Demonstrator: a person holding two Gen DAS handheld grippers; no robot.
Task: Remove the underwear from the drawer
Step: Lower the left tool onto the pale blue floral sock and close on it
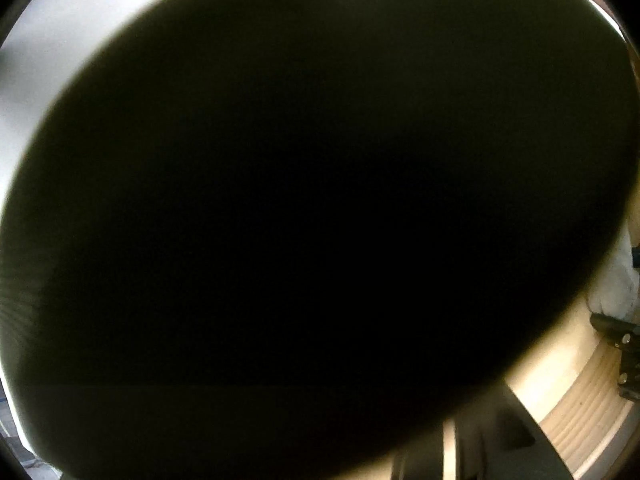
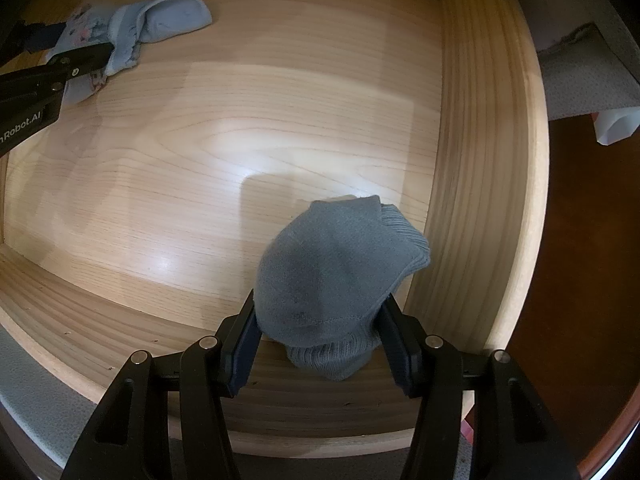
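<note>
In the right wrist view an open wooden drawer (image 2: 480, 160) fills the frame. My right gripper (image 2: 318, 336) is shut on a folded grey knit garment (image 2: 332, 264) near the drawer's front right corner. At the far left, my left gripper (image 2: 105, 56) reaches onto a light blue floral underwear (image 2: 160, 24) lying on the drawer floor; whether it grips the cloth I cannot tell. The left wrist view is almost wholly blocked by a dark blurred mass (image 1: 300, 220); its own fingers are hidden.
The drawer's right wall (image 2: 500, 80) and front wall (image 2: 120, 320) rise around the floor. A grey surface (image 2: 580, 72) and a dark red-brown floor (image 2: 580, 280) lie to the right. Pale wood (image 1: 580, 400) shows at the left wrist view's lower right.
</note>
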